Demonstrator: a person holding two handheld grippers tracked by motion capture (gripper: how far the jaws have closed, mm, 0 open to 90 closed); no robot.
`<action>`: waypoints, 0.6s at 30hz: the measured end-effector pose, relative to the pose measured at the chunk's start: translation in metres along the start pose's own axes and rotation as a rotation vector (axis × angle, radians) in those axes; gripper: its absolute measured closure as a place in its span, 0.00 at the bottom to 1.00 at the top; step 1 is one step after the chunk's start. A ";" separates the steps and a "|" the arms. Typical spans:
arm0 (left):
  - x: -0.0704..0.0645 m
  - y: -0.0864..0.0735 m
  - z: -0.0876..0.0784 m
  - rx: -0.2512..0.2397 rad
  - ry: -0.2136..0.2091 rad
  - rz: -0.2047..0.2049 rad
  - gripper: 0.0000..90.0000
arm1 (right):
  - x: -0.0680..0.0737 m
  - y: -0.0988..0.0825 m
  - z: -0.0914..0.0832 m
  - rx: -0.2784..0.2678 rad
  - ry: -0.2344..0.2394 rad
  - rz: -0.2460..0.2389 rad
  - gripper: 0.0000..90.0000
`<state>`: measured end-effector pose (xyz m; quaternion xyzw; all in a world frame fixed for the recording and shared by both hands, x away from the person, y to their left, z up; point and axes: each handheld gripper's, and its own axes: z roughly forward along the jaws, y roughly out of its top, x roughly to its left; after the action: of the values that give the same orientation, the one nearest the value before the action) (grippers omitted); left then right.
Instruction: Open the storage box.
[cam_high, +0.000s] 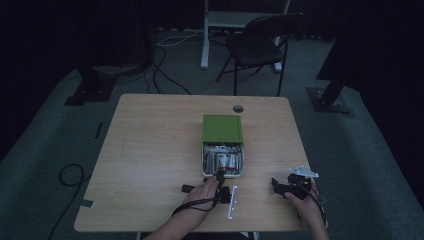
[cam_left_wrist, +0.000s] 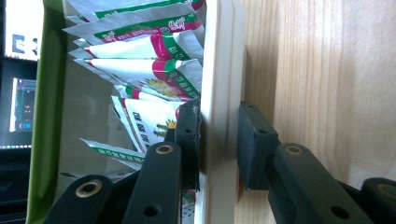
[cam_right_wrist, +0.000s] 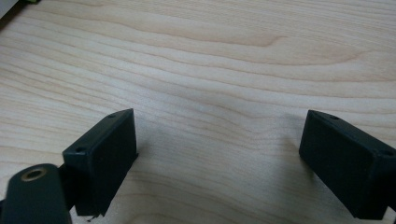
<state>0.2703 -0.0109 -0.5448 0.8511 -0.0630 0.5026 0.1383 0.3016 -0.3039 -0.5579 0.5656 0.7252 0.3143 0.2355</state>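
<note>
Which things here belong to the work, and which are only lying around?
In the job: white box, gripped at its wall by the left tongs; sachets inside; green lid.
Lying about: chair, floor cables; right tongs open over bare table.

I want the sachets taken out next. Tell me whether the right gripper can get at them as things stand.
Probably yes. The right gripper is open over bare table, and the sachets stand uncovered, the green lid slid back. The left gripper clamps the box's near wall, leaving the top free.
</note>
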 end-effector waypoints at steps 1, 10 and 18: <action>0.000 0.000 -0.001 0.001 0.003 0.003 0.81 | 0.000 0.000 0.000 0.000 0.000 0.000 0.12; -0.009 0.003 -0.009 0.005 -0.002 0.014 0.82 | 0.000 0.000 0.000 0.000 0.000 0.000 0.12; -0.014 0.006 -0.019 -0.006 -0.005 0.016 0.82 | 0.000 0.000 0.000 0.000 0.000 0.000 0.12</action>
<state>0.2460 -0.0109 -0.5473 0.8512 -0.0716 0.5015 0.1369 0.3016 -0.3039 -0.5579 0.5655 0.7253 0.3141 0.2355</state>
